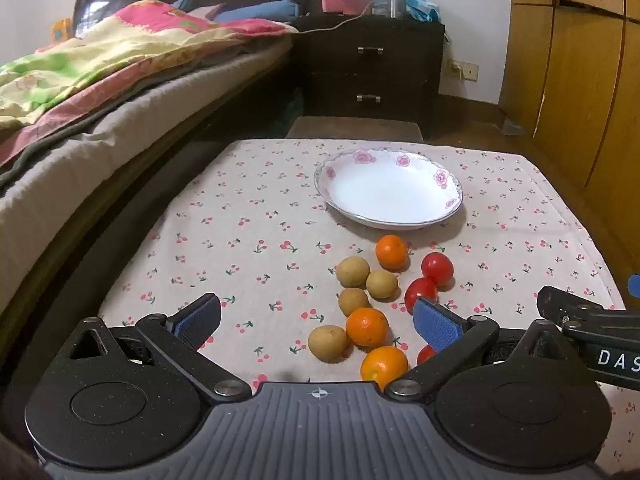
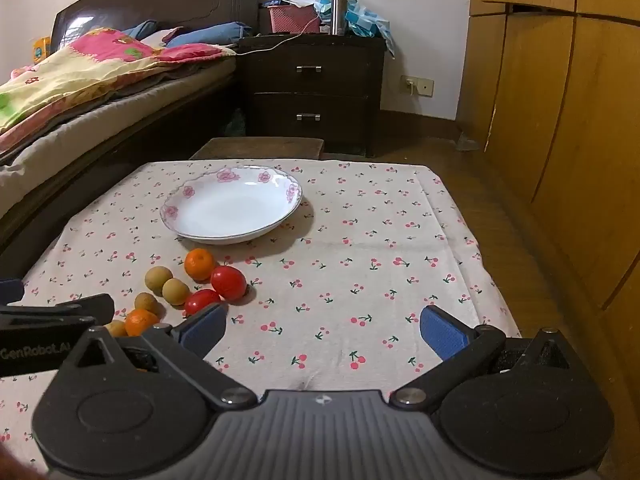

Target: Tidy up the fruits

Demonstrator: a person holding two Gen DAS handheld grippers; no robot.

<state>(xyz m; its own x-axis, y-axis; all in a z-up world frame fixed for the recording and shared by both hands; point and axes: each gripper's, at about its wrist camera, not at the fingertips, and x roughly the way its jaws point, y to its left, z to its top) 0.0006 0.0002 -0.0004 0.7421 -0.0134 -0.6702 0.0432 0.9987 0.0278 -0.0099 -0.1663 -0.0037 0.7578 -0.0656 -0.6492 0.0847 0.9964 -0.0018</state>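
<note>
The fruit lies in a loose cluster on the cherry-print tablecloth, just in front of the plate. Counted from the left wrist view: three oranges, four small tan-skinned round fruits, and three red tomatoes.

The oranges: the far orange nearest the plate, the middle orange, and the near orange partly behind the gripper body. The tan fruits: two side by side, touching, and, a third just below them, and a fourth touching the middle orange. The tomatoes: one right of the far orange, a second touching it, and a third mostly hidden behind a finger.

The single white plate, with pink flowers on its rim, holds no fruit.

The left gripper hovers over the near end of the cluster, jaws spread wide, gripping nothing. The right gripper hangs over bare cloth to the right of the fruit, jaws equally wide apart and empty.

Beyond the table stand a dark two-drawer nightstand, a bed and a wooden wardrobe.
</note>
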